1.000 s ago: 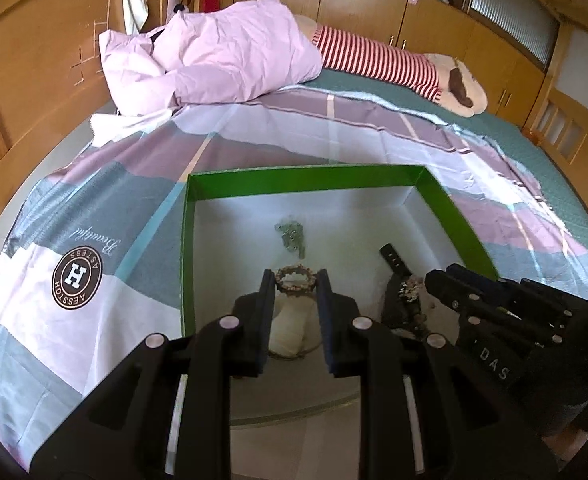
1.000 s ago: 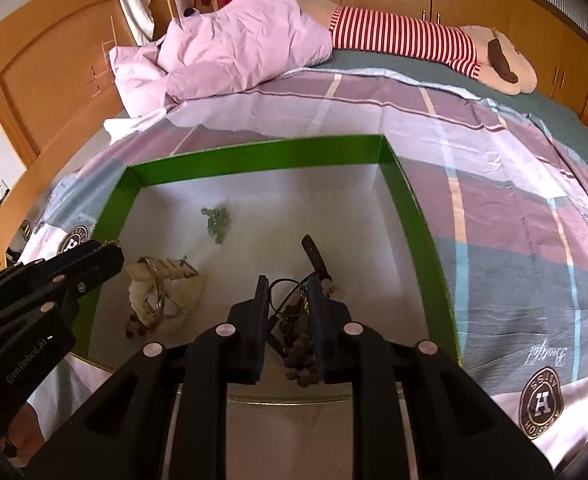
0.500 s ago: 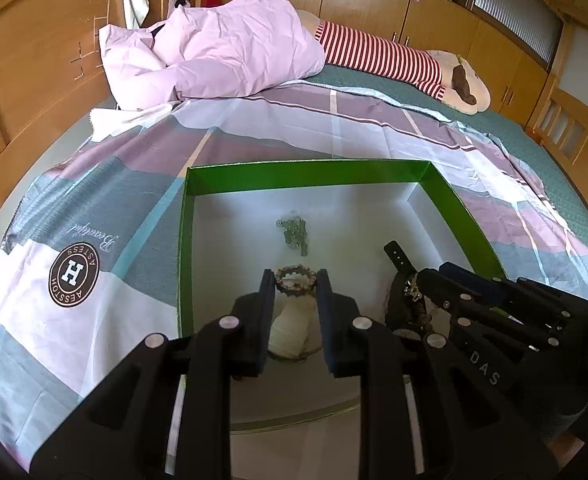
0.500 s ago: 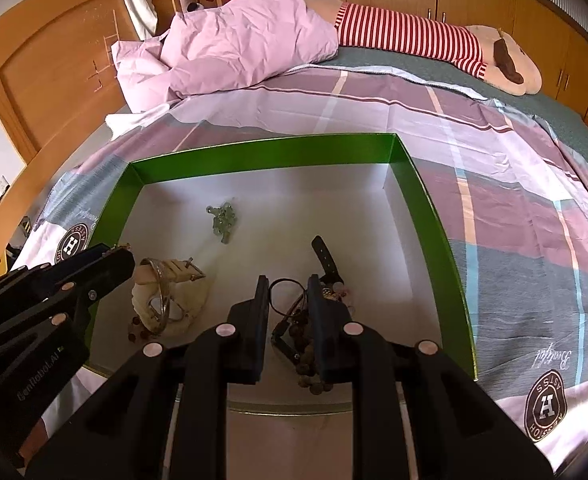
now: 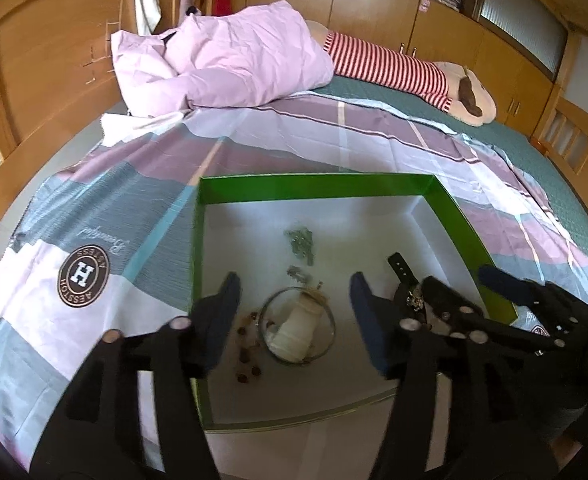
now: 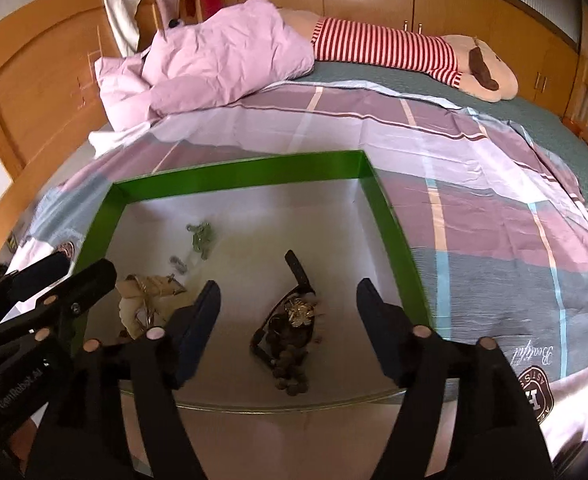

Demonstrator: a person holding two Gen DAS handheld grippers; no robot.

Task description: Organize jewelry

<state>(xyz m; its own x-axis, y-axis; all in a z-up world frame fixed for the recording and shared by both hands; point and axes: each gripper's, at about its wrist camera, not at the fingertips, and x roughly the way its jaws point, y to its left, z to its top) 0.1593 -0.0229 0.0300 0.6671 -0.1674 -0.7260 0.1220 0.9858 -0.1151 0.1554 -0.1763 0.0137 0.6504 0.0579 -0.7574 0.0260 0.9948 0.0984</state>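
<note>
1. The left gripper (image 5: 292,312) has its jaws opening and presses on nothing; between and below them, on the white floor of the green box (image 5: 313,188), lie a metal bangle (image 5: 297,326) ringed around a cream shell-like piece (image 5: 295,330). If a pad catches the bangle as the tool lifts, the pile could be dragged or tipped.
2. The right gripper (image 6: 288,316) is likewise opening with nothing pinched; a dark bead strand (image 6: 292,372), a black strap (image 6: 298,272) and a gold charm (image 6: 299,310) lie in a heap between its fingers. These pieces look tangled together, so a loop snagged on a finger would probably pull the whole heap back up.
3. Loose brown beads (image 5: 248,354) sit just beside the bangle, near the left wall. A nudge could scatter them.
4. The two tools stand close side by side; a careless sideways move could knock one into the other.
5. The green bead cluster (image 6: 202,238) and a small silver clip (image 6: 178,264) lie farther in, apart from both piles, at little risk.
6. The box rests on a soft patterned bedspread (image 6: 473,200); pressing on its rim could tilt it and slide the jewelry together.
</note>
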